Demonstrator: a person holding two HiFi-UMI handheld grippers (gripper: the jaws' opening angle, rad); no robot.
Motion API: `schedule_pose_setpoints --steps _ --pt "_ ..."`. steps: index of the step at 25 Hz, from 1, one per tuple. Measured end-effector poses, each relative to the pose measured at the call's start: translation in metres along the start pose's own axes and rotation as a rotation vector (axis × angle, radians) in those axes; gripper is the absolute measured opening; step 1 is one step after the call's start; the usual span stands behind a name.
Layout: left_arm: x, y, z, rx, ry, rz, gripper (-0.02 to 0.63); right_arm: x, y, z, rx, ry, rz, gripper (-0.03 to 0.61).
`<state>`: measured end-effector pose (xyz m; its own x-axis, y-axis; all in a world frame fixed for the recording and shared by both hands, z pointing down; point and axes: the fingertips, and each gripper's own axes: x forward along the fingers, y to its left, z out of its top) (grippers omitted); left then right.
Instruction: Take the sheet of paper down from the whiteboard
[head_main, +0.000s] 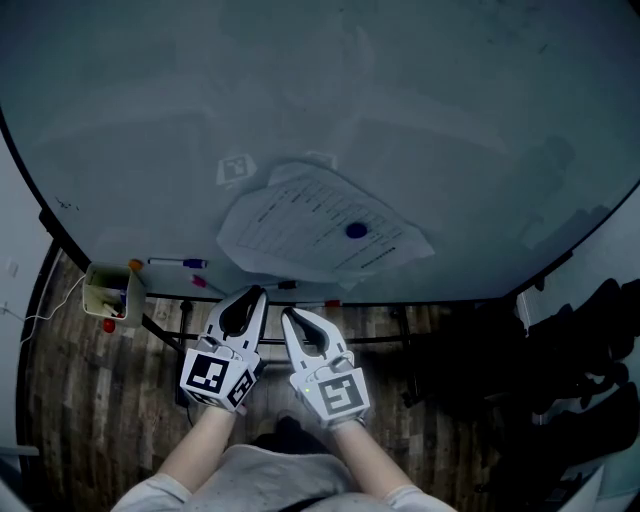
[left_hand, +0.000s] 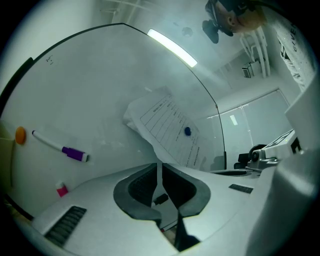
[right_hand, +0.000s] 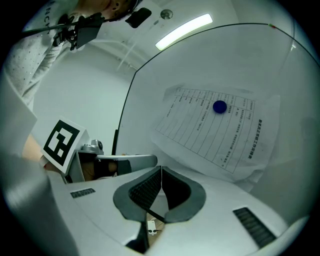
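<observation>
Left claw (head_main: 258, 292) closed, with only a hairline slit between the pads in the left gripper view (left_hand: 159, 167) and nothing clamped that I can see. Right claw (head_main: 288, 315) fully closed and empty, pads meeting in the right gripper view (right_hand: 161, 170). In the head view both sit side by side at lower centre, tips toward the whiteboard (head_main: 300, 100), just below its bottom rail.

The sheet of paper (head_main: 320, 225) is on the board at centre frame, tilted and crumpled, edges bulging off the surface. It is pinned by one blue magnet (head_main: 356, 230) right of the sheet's middle. It carries a printed table with lines of text.

In the left gripper view the sheet (left_hand: 167, 132) is centre frame with the magnet (left_hand: 187, 131) on it. Its lower corner comes down to just above the claw tips; can't tell if it touches them.

In the right gripper view the sheet (right_hand: 215, 130) is right of centre and the magnet (right_hand: 219, 106) near its top. The sheet is well clear of the tips.

Left of the sheet on the board:
- a purple-capped marker (head_main: 178, 263) (left_hand: 60, 148)
- an orange magnet (left_hand: 20, 135)
- a small pink piece (left_hand: 62, 189) lower down

A pale box (head_main: 108, 292) hangs at the board's lower-left corner. Wood plank floor (head_main: 90, 400) below.
</observation>
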<state>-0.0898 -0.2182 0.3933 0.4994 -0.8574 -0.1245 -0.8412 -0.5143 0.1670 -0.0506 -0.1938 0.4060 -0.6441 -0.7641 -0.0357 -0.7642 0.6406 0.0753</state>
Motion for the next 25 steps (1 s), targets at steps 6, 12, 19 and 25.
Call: schedule_pose_setpoints --steps 6,12,19,25 --pt "0.016 0.002 0.004 -0.031 0.000 -0.012 0.103 0.008 -0.007 0.002 -0.020 0.007 0.027 0.020" --pt "0.032 0.001 0.006 -0.069 -0.010 -0.024 0.127 0.011 -0.017 -0.002 -0.024 0.017 0.026 0.020" --pt "0.041 0.001 0.010 -0.084 -0.025 -0.011 0.123 0.009 -0.024 0.004 -0.045 -0.008 0.027 0.020" --pt "0.044 0.002 0.016 -0.084 -0.048 0.016 0.050 0.005 -0.041 0.020 -0.054 -0.047 -0.017 0.020"
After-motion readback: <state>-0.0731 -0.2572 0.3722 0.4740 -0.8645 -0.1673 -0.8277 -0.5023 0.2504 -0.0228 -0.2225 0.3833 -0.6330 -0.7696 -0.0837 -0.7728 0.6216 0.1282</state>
